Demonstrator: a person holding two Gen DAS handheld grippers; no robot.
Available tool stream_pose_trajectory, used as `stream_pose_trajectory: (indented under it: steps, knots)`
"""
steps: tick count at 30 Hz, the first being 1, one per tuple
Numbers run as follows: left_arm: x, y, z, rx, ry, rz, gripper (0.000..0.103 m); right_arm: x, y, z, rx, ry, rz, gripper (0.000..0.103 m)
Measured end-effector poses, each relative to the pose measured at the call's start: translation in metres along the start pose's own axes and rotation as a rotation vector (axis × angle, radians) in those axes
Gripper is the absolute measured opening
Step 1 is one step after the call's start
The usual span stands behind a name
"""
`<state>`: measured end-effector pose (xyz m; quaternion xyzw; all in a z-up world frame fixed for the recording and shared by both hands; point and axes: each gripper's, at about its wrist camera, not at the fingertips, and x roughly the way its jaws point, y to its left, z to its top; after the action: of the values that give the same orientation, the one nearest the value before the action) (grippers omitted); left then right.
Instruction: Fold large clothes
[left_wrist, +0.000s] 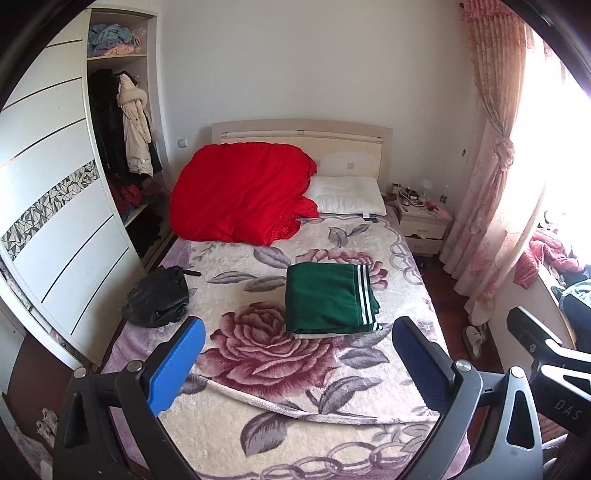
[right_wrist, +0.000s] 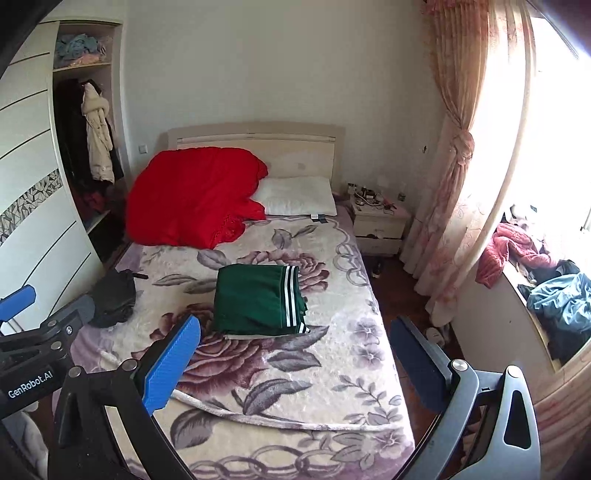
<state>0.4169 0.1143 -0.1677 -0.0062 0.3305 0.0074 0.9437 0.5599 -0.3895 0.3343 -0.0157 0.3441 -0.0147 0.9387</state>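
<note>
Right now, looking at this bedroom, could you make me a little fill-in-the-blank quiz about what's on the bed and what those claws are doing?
1. The folded garment on the bed is ____ with white stripes.
2. The quilt heaped by the headboard is ____.
3. Beside the quilt lies a white ____.
4. Both the left claw and the right claw are ____ and hold nothing.

Missing words: green; red; pillow; open

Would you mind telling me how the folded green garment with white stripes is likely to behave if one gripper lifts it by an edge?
The folded green garment with white stripes looks like soft knit, so it would probably droop. Its stacked layers appear loose and would likely unfold. It seems light, so pushed across the plush floral blanket, it may bunch.
</note>
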Motion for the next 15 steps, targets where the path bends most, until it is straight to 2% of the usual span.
stream_pose_trajectory:
  steps: [15]
  knots:
    - [-0.0102,0.0016,0.0001,0.016,-0.004,0.020,0.103,0.0030,-0.0017,0.0037,0.004,0.003,0.041,0.103]
